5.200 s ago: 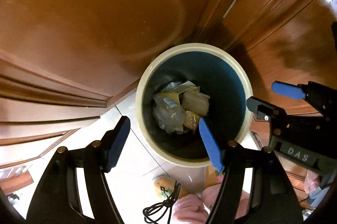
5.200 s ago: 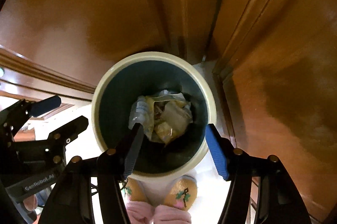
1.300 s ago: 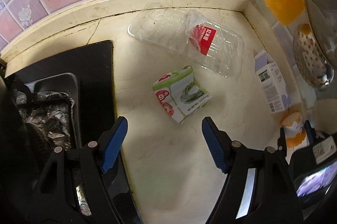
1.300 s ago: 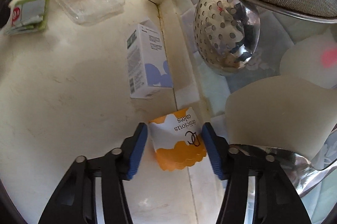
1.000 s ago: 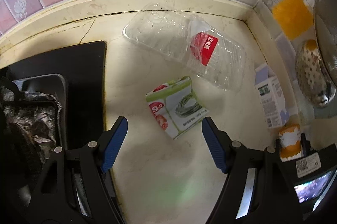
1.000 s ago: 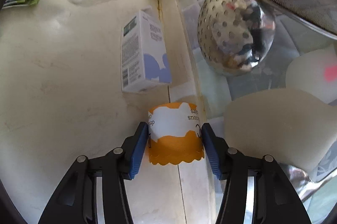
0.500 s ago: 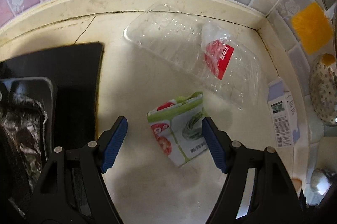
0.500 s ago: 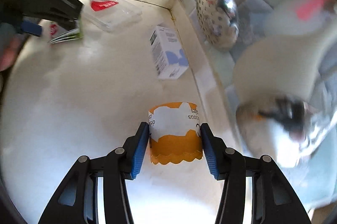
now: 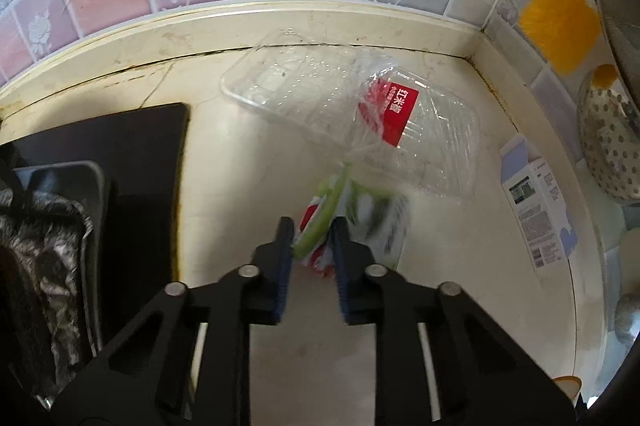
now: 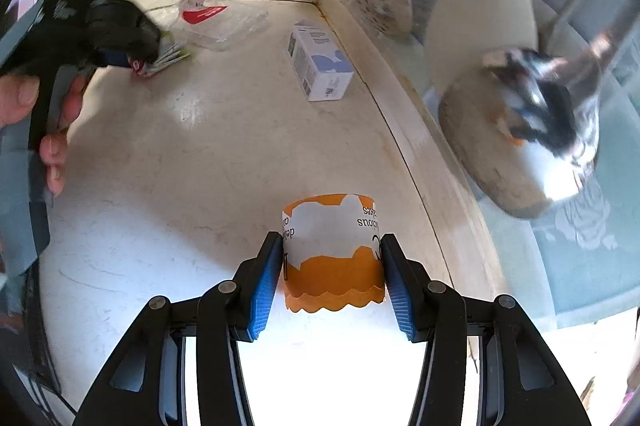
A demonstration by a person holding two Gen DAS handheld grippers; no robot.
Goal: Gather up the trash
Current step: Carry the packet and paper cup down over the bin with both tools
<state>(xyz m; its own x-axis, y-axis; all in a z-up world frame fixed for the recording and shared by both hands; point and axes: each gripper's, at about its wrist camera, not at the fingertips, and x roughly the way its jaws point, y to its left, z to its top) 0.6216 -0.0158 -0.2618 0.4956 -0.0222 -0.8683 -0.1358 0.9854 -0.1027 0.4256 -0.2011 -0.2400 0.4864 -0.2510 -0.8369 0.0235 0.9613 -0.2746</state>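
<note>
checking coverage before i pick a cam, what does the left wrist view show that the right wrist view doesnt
Left wrist only: the black stove top and a foil-lined tray. Right wrist only: the right gripper shut on an orange-and-white paper cup, plus a hand on the left gripper. Both: the left gripper closing on a green-and-red wrapper, the clear plastic tray and the white carton.

left gripper (image 9: pixel 310 246) closing, right gripper (image 10: pixel 331 266) clamped
</note>
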